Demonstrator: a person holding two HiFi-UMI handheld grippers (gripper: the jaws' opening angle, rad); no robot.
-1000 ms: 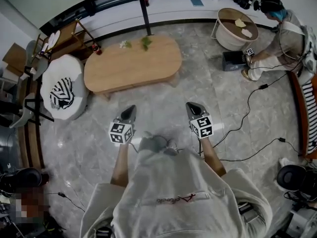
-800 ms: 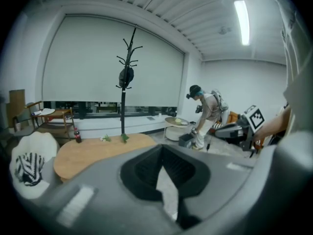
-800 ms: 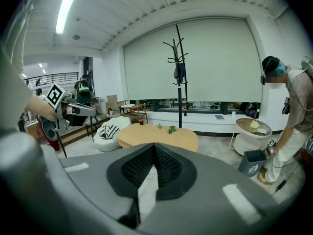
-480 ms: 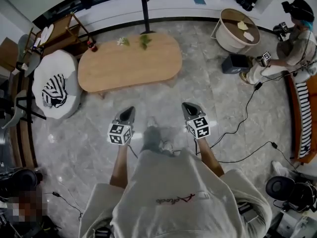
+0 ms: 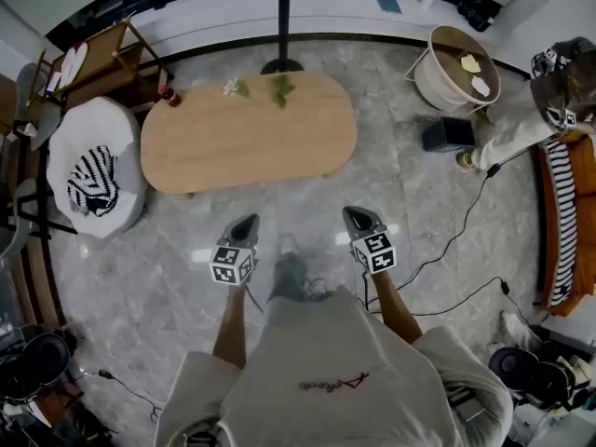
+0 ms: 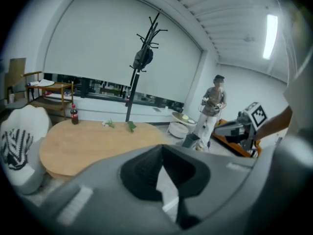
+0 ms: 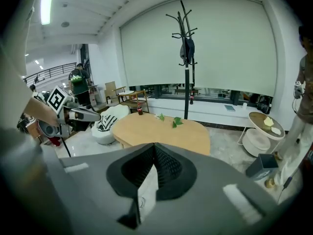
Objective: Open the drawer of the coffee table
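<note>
Nearest the camera is the person's pale sweatshirt [image 5: 326, 361]. It has a line of red script across the chest, too small and slanted to read. Just beyond it, the left gripper [image 5: 246, 223] and right gripper [image 5: 358, 215] hover side by side over the grey stone floor. Each carries a cube with black-and-white square markers. In both gripper views the jaws are pressed fully together with nothing between them.

The coffee table [image 5: 247, 138] stands ahead, apart from both grippers; only its oval wooden top shows, and its drawer cannot be made out. On the far edge of the top are a dark bottle [image 5: 169, 96], whose red label is unreadable, and some green leaves [image 5: 281, 88]. Behind the table rises a black coat stand [image 5: 283, 17].
</note>
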